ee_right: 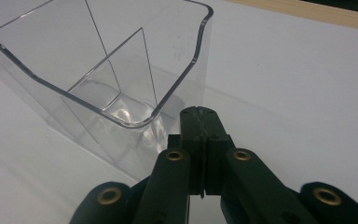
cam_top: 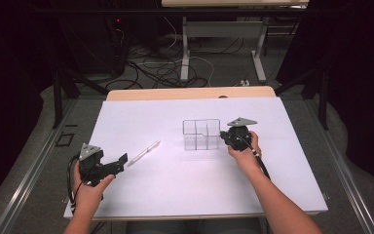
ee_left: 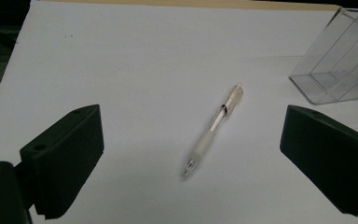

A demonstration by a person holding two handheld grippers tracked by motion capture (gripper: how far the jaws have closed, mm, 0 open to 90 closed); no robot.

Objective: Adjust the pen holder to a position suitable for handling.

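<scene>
Left hand-held gripper [ee_left: 186, 154]: jaws spread wide apart, empty, held low over the white desk [ee_left: 135, 51]. Clear pen [ee_left: 213, 130] lies flat on the desk just ahead, between the two jaw lines, tip toward the gripper, clip end pointing away. No contact yet.

Farther ahead and to that gripper's right: clear plastic organizer [ee_left: 340, 60], divided into compartments, standing upright, apart from the pen.

Right hand-held gripper [ee_right: 200, 140]: jaws pressed together; whether a wall of the organizer [ee_right: 121, 70] is pinched between them cannot be told. Its tips sit right against the near corner of the organizer, compartments open just beyond them and empty. In the high view this gripper [cam_top: 230, 139] sits at the organizer's [cam_top: 202, 134] side, seemingly steadying it.

Judged step: approach to the pen, likely for dropping into the organizer. The next move calls for lowering the left gripper [cam_top: 119, 163] so the jaws straddle the barrel [cam_top: 143, 152], closing across it near mid-length, then lifting without rolling it.

Writing: none readable on the pen, organizer or either gripper.
</scene>
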